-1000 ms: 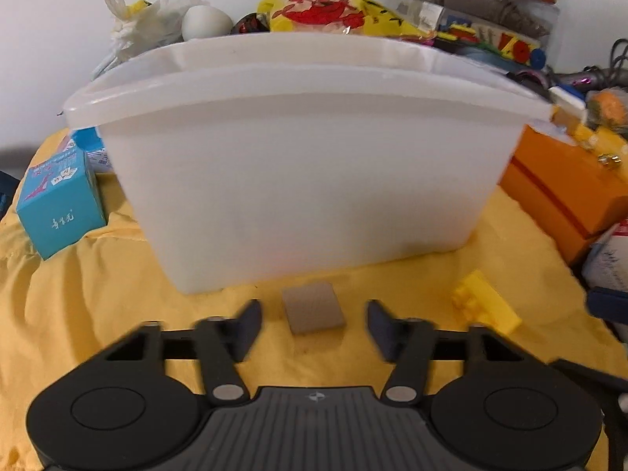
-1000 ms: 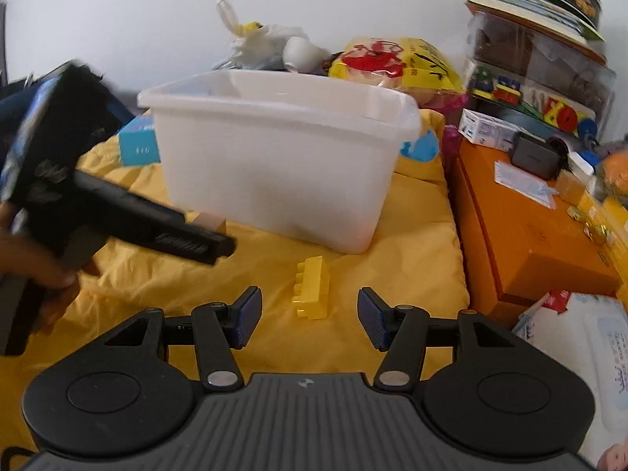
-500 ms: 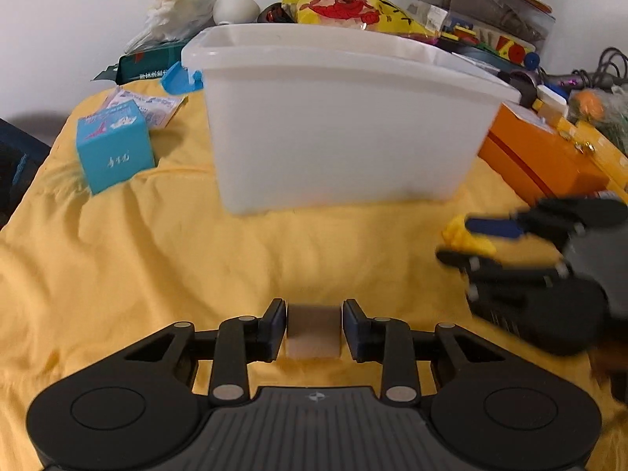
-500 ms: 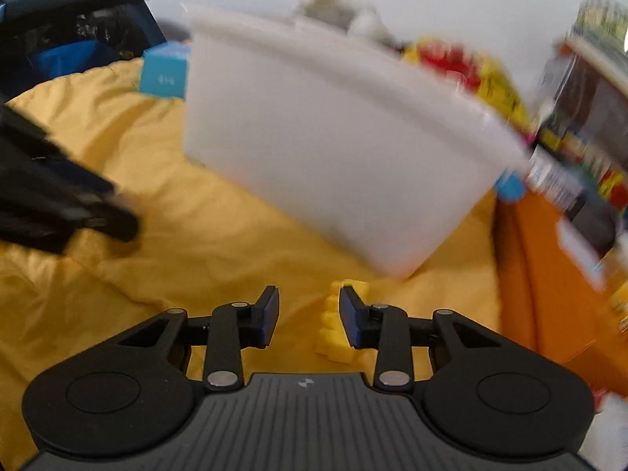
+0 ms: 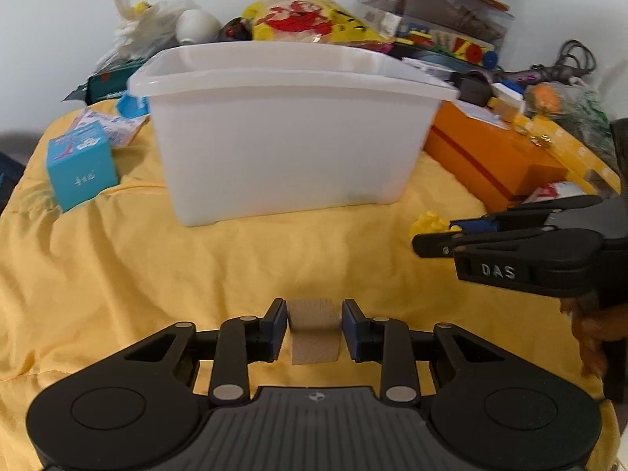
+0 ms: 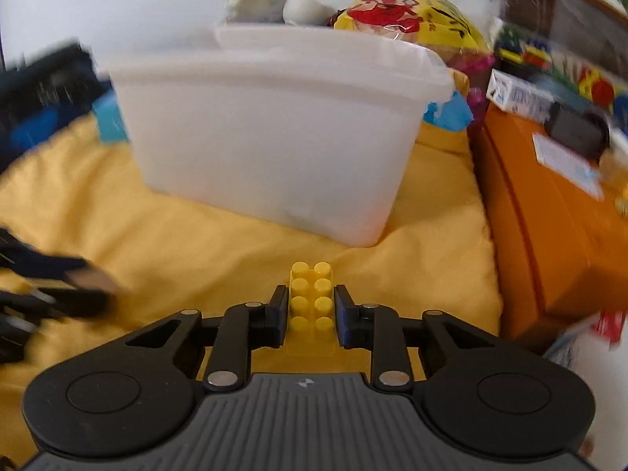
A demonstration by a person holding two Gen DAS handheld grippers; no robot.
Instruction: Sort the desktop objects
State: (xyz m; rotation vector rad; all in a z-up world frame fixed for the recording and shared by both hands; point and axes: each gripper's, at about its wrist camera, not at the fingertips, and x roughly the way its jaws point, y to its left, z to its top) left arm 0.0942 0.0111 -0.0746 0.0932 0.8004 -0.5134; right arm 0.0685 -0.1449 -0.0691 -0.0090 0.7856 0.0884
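Now both grippers carry a piece in front of the white plastic bin (image 5: 290, 133), which stands on the yellow cloth (image 5: 137, 267). Left gripper (image 5: 313, 329): its jaws have just been closing a little and grasp a tan block (image 5: 314, 331), pads pressed on both its side faces; the block sits in front of the bin's near wall, apart from it. Right gripper (image 6: 306, 320): its jaws have just been closing, with the yellow toy brick (image 6: 311, 302) between them. Both pads lie against the brick's long sides, studs facing up, one end of the brick sticking out past the fingertips toward the bin. From the left wrist view the right gripper (image 5: 431, 237) shows side-on to the right of the bin's front corner, the brick (image 5: 428, 223) a yellow lump at its tips; a hand (image 5: 588, 337) shows below it at the frame edge. Whether the brick is clear of the cloth cannot be told. Blue carton (image 5: 80, 167) stands left of the bin, orange box (image 5: 494, 157) right of it, yellow snack bag (image 5: 310, 19) behind it. Right wrist view is motion-blurred at the edges.
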